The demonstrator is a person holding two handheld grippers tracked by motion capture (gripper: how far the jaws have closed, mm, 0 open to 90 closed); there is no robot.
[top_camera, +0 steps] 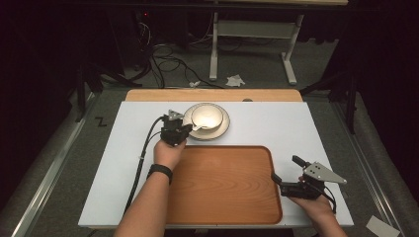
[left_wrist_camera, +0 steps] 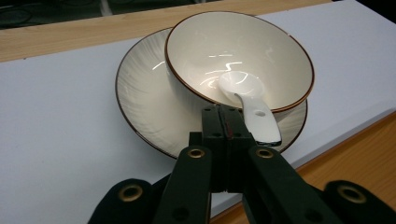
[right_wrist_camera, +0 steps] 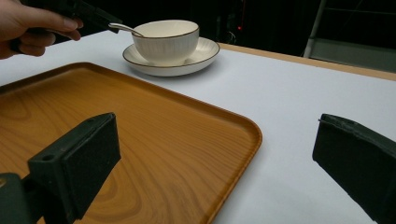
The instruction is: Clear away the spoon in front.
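Note:
A cream bowl (top_camera: 206, 116) with a brown rim stands on a matching saucer (top_camera: 223, 129) at the back of the white table top. A white spoon (left_wrist_camera: 247, 95) lies in the bowl, its handle over the near rim. My left gripper (left_wrist_camera: 224, 116) is shut, its tips at the saucer's near edge. The spoon handle runs alongside its right jaw, and nothing shows between the pads. In the high view the left gripper (top_camera: 190, 127) sits just left of the bowl. My right gripper (top_camera: 285, 169) stands open and holds nothing, by the right edge of the wooden tray (top_camera: 222, 197).
The wooden tray (right_wrist_camera: 140, 126) lies bare at the table's front centre. In the right gripper view the bowl (right_wrist_camera: 166, 39) and saucer sit beyond the tray's far corner. A wooden strip (top_camera: 212, 95) borders the table's far edge. Cables and a desk frame (top_camera: 252, 44) are on the floor behind.

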